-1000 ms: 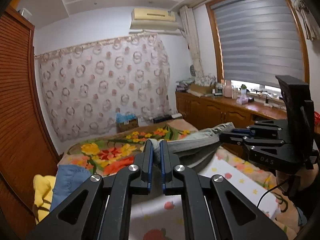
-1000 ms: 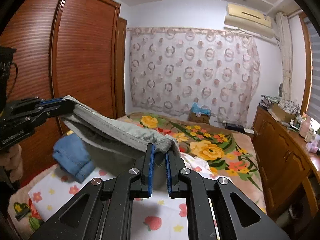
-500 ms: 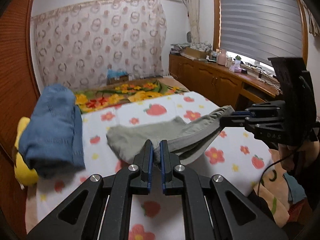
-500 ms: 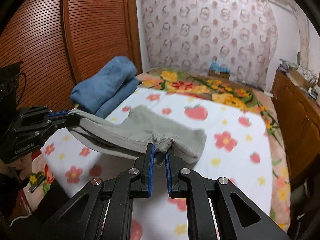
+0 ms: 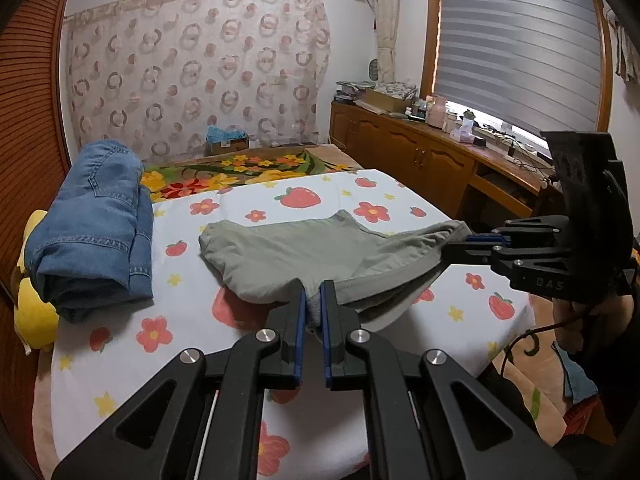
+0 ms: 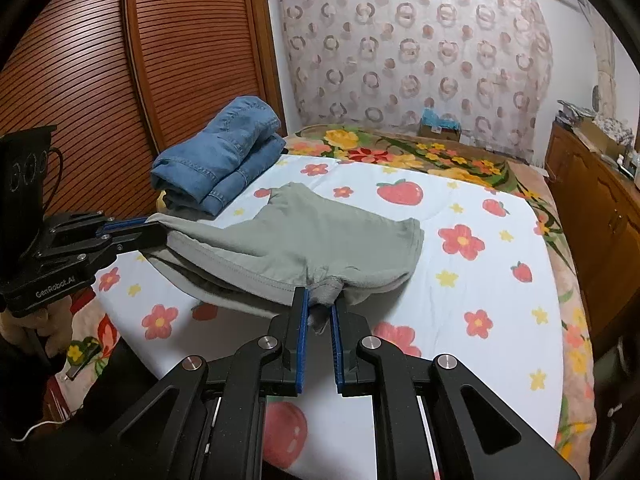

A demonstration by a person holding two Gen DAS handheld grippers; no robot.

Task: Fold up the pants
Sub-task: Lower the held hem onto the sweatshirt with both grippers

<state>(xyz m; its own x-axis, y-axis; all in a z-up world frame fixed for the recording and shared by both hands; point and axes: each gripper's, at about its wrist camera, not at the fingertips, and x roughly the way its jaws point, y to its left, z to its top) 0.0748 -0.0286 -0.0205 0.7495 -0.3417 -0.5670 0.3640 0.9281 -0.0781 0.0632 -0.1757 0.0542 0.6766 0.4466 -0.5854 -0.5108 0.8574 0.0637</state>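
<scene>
Grey-green pants lie folded on a white sheet with strawberries and flowers; they also show in the right wrist view. My left gripper is shut on the near waistband corner, held just above the sheet. It shows at the left of the right wrist view. My right gripper is shut on the other near corner, its jaws slightly apart around a bunched fold. It shows at the right of the left wrist view. The pants' far part rests on the bed; the near edge hangs between the grippers.
Folded blue jeans lie on the bed's left side, also in the right wrist view, over a yellow item. A wooden slatted wardrobe stands at left. A wooden cabinet runs under the window at right.
Both grippers have come down and forward with the pants, from held high in the air to laid over the sheet. The right gripper's jaws stand slightly wider than before.
</scene>
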